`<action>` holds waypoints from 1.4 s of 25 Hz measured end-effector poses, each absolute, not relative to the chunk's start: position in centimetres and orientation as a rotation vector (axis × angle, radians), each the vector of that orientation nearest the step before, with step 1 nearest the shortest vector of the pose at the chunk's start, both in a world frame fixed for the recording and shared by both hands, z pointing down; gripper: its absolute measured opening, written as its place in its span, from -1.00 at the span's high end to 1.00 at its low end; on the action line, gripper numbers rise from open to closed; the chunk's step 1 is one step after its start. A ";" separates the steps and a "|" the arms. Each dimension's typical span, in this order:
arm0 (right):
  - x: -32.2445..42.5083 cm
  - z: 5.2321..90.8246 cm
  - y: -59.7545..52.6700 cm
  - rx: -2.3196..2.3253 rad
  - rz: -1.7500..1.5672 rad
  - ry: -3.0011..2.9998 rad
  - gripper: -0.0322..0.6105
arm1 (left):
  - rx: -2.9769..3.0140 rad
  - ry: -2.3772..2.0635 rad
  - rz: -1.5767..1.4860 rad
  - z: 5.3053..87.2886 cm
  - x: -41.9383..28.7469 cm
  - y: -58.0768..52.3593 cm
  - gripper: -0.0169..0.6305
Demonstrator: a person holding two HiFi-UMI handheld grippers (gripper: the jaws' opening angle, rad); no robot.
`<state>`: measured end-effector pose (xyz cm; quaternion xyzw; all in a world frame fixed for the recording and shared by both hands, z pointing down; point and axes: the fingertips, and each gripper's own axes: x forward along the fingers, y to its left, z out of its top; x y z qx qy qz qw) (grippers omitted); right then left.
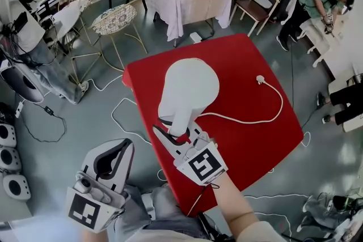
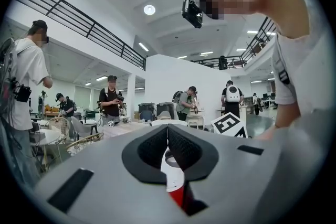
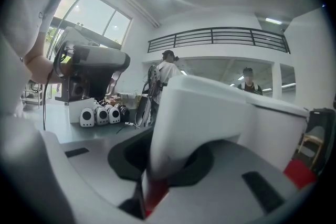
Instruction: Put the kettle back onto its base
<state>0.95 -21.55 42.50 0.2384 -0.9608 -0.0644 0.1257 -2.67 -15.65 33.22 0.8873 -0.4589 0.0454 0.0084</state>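
Nearest me, the left hand-held gripper [image 1: 122,147] hangs off the near-left edge of the red table [image 1: 255,139]. Its own view shows the jaws together with nothing between them, so it is idle. Just beyond, at about 2 o'clock from it, the right hand-held gripper [image 1: 174,132] is over the table. Its jaws stand partly apart and are clamped on the handle [image 3: 170,134] of the white kettle [image 1: 190,88]. Key relation: the kettle body lies at 12 to 1 o'clock from the right jaws, directly ahead of them. The kettle's long axis, handle to body, is nearly in line with that gripper. The right hand is on the kettle, while the left is well apart from it at about 7 o'clock. I cannot see the base in any view. The white cord [image 1: 266,116] runs in from the plug [image 1: 261,79], which lies on the table at 3 o'clock from the kettle. The cord vanishes under the kettle's right side, so I judge the base sits beneath the body. I cannot tell whether the kettle is already seated or only close above. Any remaining move would be straight down, with no sideways shift.
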 end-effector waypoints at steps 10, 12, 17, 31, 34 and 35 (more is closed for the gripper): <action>0.8 42.5 -21.3 0.673 -0.177 -2.842 0.70 | 2.771 -1.431 0.147 33.1 -2.4 -16.0 0.91; 0.7 42.1 -21.8 0.695 -0.127 -2.877 0.72 | 2.771 -1.435 0.145 33.0 -2.4 -16.0 0.91; 0.0 41.8 -22.5 0.740 -0.085 -2.907 0.76 | 2.765 -1.437 0.156 33.1 -2.6 -15.8 0.91; -2.1 40.6 -24.1 0.835 -0.022 -2.983 0.82 | 2.766 -1.462 0.152 32.5 -3.9 -15.6 0.91; -2.3 40.8 -23.7 0.812 -0.063 -2.979 0.83 | 2.764 -1.448 0.174 32.8 -3.8 -15.3 0.91; -2.2 40.9 -23.4 0.801 -0.079 -2.974 0.83 | 2.764 -1.446 0.178 32.9 -3.7 -15.3 0.91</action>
